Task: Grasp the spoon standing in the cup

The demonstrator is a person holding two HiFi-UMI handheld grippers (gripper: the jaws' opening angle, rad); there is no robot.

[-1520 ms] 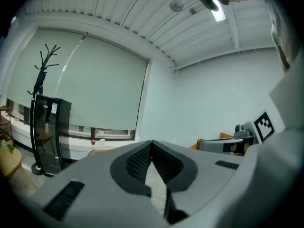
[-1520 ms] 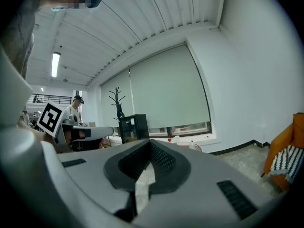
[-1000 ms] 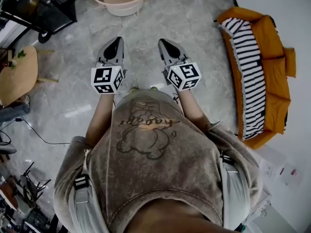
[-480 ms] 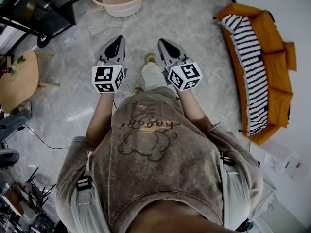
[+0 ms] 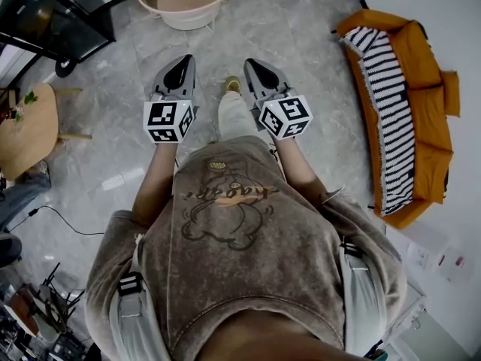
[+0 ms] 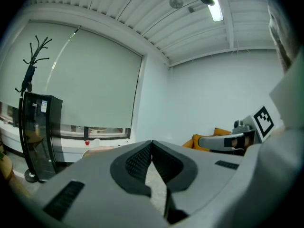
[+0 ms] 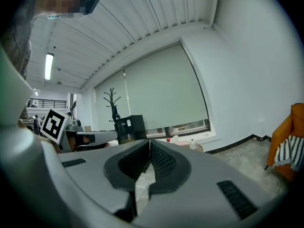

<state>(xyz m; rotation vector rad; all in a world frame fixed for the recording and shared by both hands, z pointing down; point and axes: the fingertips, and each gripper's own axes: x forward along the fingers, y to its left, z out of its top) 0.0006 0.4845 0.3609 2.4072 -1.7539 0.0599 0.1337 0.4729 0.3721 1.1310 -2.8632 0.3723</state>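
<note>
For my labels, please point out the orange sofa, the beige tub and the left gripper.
orange sofa (image 5: pixel 425 104): head view, seat cushion.
beige tub (image 5: pixel 188 18): head view, front wall.
left gripper (image 5: pixel 183 62): head view, closed tips.

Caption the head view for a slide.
Left gripper and right gripper, shut and empty, over grey floor near orange sofa.

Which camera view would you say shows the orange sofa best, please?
The head view: it looks down on the whole orange sofa, with the striped blanket lying along it. The right gripper view catches only a part of it at its right edge, and the left gripper view shows just a small orange patch far off.
</note>
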